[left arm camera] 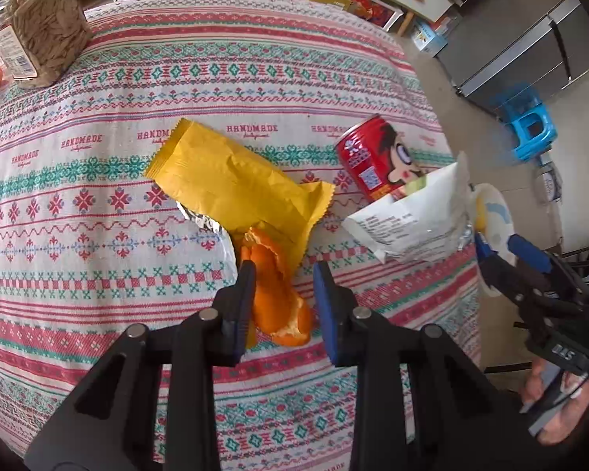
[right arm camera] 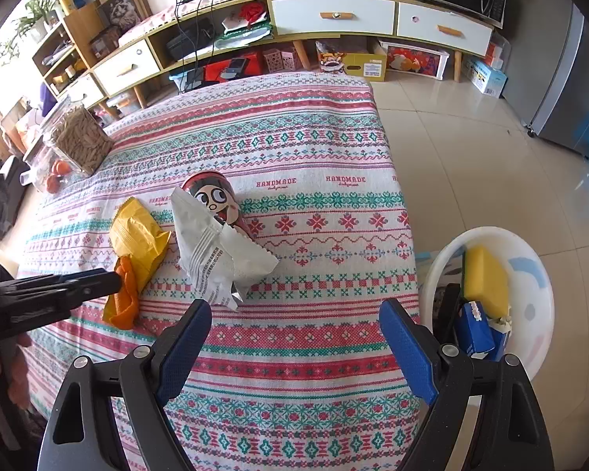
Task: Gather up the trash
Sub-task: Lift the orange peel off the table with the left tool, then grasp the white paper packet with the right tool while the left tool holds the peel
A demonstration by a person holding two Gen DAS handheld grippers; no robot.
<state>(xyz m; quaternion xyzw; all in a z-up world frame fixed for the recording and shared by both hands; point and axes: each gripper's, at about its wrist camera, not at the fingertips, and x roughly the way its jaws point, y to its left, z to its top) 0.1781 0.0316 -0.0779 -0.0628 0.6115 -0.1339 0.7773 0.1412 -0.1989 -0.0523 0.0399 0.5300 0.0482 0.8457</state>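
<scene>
Nearest the left tool [left arm camera: 282,274], whose narrow gap straddles it at 6 o'clock on the desk [left arm camera: 98,216], one orange peel [left arm camera: 282,306] looks soft and light, best pinched across its curled edge. Farther, at 12 and 1 o'clock, lie one yellow wrapper [left arm camera: 231,180], one white wrapper [left arm camera: 408,219], both crinkly and slippery, and one stiff red can [left arm camera: 377,157]; the right tool [right arm camera: 294,337] gapes wide, empty, beside one white basin [right arm camera: 530,274].

I see a tabletop [right arm camera: 314,149] cloth banded in pink, red and teal on white, a yellow wrapper [left arm camera: 231,180], orange peel [left arm camera: 282,306], a white wrapper [right arm camera: 220,259], a red cartoon-printed can [left arm camera: 377,157], and a white basin [right arm camera: 538,294] with what may be pale blue marks.
</scene>
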